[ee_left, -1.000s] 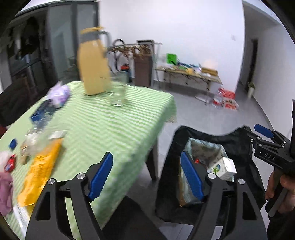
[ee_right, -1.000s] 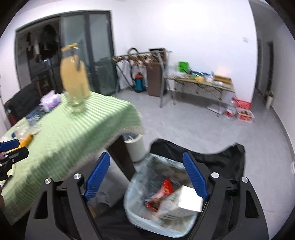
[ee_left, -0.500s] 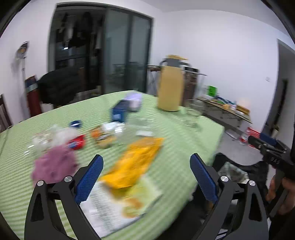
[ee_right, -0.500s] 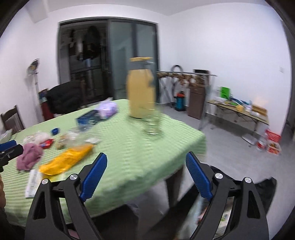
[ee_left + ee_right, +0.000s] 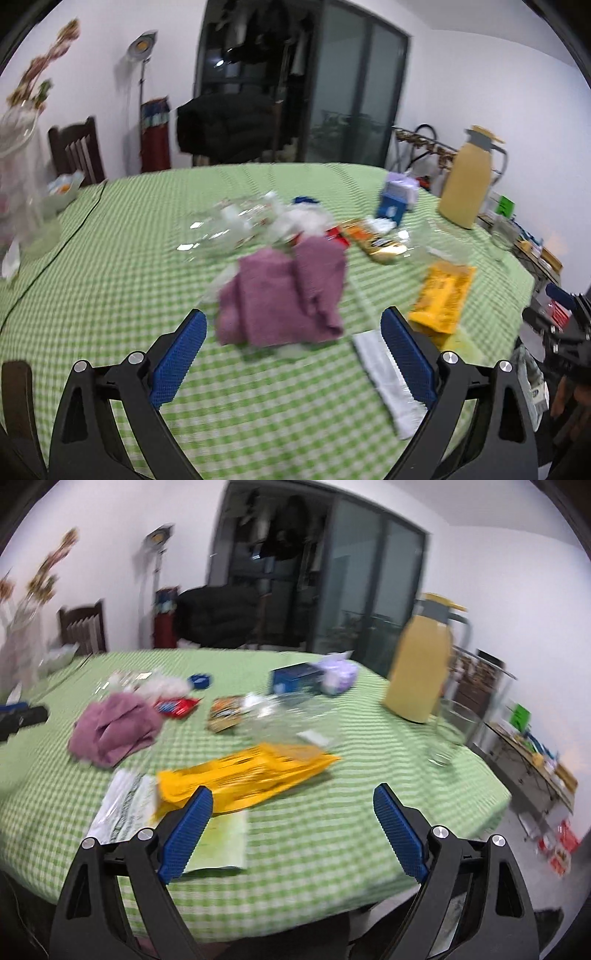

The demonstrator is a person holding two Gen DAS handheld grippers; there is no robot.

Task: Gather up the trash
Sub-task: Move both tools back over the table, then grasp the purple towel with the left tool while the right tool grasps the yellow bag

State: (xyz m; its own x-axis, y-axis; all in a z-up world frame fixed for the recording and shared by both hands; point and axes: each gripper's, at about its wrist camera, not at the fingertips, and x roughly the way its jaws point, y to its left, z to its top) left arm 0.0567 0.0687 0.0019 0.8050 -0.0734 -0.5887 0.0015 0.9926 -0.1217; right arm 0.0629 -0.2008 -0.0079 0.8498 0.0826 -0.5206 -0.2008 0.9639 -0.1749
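Bare tablecloth (image 5: 122,295) left of purple cloth (image 5: 284,291)

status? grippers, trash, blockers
Left hand-held gripper and right hand-held gripper: open, empty, over table. Trash uncollected: yellow wrapper, red wrapper. Purple cloth lies amid the litter.

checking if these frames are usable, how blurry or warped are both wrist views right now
Left wrist view: motion blur smears the purple cloth and clear wrappers; the left claw stays sharp; fisheye bends the table edge. Right wrist view: the yellow packet and checks streak sideways; the right claw is crisp; dark corners frame both.
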